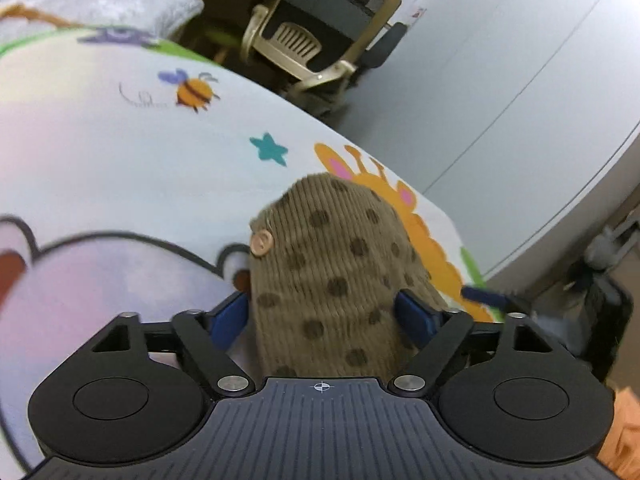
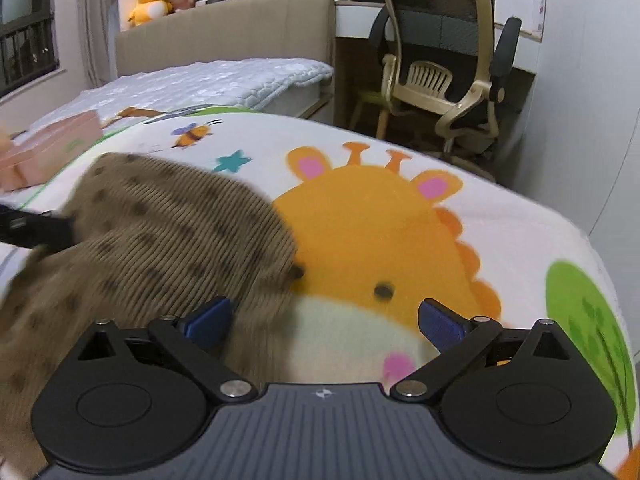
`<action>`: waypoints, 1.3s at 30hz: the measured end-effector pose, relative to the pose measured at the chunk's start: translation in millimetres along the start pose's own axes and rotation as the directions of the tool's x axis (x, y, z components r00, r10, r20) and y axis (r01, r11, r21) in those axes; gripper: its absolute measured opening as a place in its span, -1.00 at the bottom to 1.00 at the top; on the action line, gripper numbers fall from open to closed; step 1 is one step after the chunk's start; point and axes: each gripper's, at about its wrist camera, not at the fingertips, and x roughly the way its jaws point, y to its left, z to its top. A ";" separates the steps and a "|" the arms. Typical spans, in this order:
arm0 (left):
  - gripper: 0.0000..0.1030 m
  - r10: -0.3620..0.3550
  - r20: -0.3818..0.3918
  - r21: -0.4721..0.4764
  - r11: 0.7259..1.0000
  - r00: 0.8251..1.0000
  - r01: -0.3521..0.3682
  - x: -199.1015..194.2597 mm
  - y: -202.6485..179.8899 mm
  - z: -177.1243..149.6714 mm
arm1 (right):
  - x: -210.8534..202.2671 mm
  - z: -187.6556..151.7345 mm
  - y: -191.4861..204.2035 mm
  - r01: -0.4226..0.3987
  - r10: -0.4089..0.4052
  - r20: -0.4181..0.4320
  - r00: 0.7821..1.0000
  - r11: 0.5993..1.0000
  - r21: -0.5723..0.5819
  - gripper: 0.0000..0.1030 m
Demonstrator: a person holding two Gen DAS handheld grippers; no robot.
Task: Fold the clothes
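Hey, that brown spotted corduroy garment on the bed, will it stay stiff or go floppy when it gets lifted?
Probably floppy: the brown corduroy garment bunches and drapes in soft folds on the blanket. It likely won't slip easily, since its ribbed fabric sits gathered between the left gripper pads. The right gripper stands open beside its edge.

A home bedroom: a bed point(image 2: 224, 80) with a padded headboard point(image 2: 224, 28) and a cartoon-animal blanket point(image 2: 360, 220), plush toys point(image 2: 150, 0) on the shelf behind it, and an office chair point(image 2: 444, 64) at a desk point(image 2: 356, 20) beyond the right hand-held gripper point(image 2: 324, 320).
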 end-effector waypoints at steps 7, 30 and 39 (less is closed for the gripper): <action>0.36 0.000 0.049 0.031 1.000 0.999 -0.001 -4.2 4.0 -0.8 | -8.4 -18.9 22.4 -0.070 0.070 -0.031 0.997 0.998 -0.010 0.92; 0.70 0.340 0.193 0.115 0.924 0.920 -0.366 -60.2 50.1 -6.4 | 89.4 51.5 117.5 0.015 -0.010 0.037 0.999 0.990 -0.143 0.97; 0.85 0.440 0.222 0.134 0.870 0.870 -0.474 -77.9 19.0 -48.7 | 60.4 25.8 118.4 0.011 -0.007 0.036 0.999 0.995 -0.101 0.97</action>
